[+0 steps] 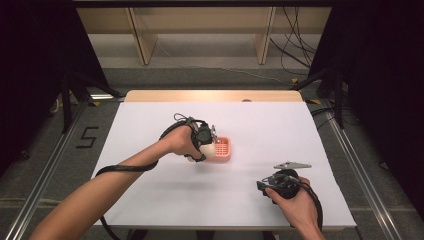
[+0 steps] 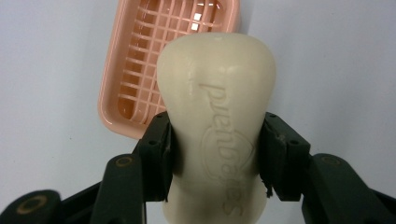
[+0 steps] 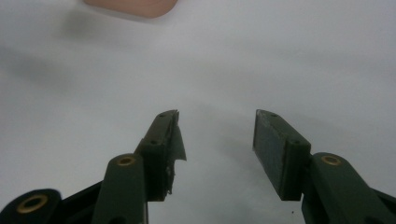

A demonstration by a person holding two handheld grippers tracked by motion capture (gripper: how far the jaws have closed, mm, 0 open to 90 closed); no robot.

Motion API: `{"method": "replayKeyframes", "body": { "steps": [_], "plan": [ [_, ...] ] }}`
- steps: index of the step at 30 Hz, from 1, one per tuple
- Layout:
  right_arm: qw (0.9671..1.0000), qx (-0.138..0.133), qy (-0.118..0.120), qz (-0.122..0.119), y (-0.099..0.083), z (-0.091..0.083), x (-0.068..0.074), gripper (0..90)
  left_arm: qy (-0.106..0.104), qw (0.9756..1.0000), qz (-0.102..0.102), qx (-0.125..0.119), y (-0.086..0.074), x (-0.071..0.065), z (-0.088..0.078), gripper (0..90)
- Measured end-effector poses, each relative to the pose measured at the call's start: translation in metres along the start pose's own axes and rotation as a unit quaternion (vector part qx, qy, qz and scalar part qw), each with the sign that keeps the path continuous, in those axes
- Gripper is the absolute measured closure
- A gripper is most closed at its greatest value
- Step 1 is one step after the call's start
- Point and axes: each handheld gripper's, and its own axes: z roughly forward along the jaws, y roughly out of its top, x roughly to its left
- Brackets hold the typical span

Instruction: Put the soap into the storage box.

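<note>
One cream bar of soap (image 2: 217, 126) sits clamped between the jaws of the left gripper (image 2: 217, 158), the pads pressing its waist from both sides. Raised lettering runs along its face; the bar's near end is cut off at the bottom of the left gripper view, and the letters there are hard to read. In the high view the soap (image 1: 207, 148) shows as a pale lump at the gripper's tip, held just at the left edge of the soap dish (image 1: 222, 149), near the middle of the table (image 1: 150, 190).

There is one soap dish, pink plastic with a slatted grid floor (image 2: 159, 60). The bar covers its near right part in the left gripper view, and its far edge runs out of the top of that picture. Whether the soap touches the dish cannot be told.

The right gripper (image 3: 217, 140) has its two jaws standing apart with nothing between them, only bare white tabletop ahead. A pink corner of the dish (image 3: 133, 7) is cut off at the top of that view. In the high view this gripper (image 1: 280, 185) rests near the table's near right edge, well apart from the dish.

White surface lies bare all round the dish, widest to the far side and left.
</note>
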Motion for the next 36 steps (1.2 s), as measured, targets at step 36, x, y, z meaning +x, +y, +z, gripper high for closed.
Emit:
{"method": "replayKeyframes", "body": {
  "steps": [36],
  "plan": [
    [0.9999,-0.001,0.001,0.017,-0.007,-0.009,-0.002,50.7,0.008,0.9998,0.017,-0.010,0.009,0.014,0.005,49.6]
  ]
}}
